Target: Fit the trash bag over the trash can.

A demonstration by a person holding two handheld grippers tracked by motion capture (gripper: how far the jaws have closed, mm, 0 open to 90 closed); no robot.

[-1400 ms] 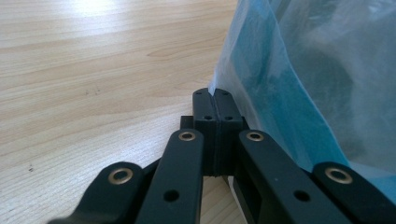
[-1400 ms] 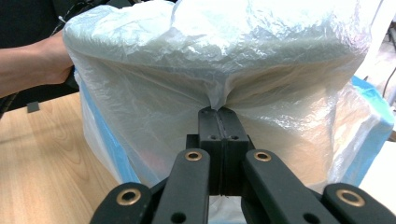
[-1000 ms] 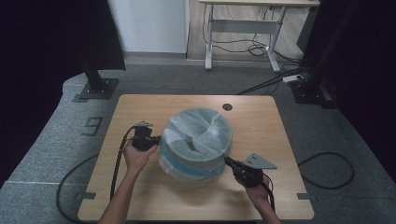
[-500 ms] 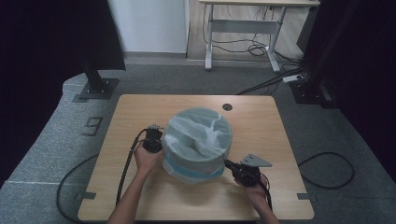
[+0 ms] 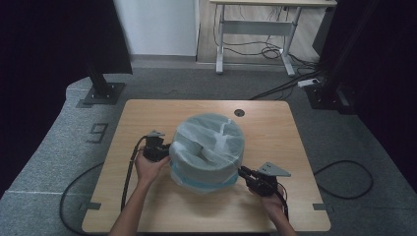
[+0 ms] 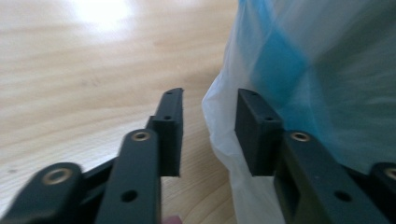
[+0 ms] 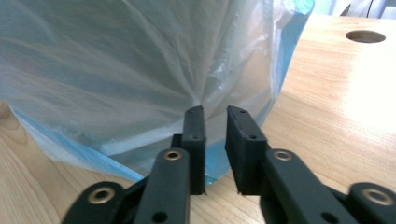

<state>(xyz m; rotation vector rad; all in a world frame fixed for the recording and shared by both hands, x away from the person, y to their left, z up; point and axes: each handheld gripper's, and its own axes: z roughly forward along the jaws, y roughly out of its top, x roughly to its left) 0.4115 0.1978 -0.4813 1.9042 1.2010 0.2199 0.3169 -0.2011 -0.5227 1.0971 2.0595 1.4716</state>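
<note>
Round blue bin wrapped in translucent white plastic bag (image 5: 208, 150) sits mid light wooden bench (image 5: 147, 211). Left gripper (image 5: 168, 150) and right gripper (image 5: 242, 171) flank it; both fingers just opening, released, gripping nothing.

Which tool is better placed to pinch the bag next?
Left, probably: the left tool, jaws just opened, has the bag film loose between them; the right tool, just opened, meets film only at its tips.
</note>
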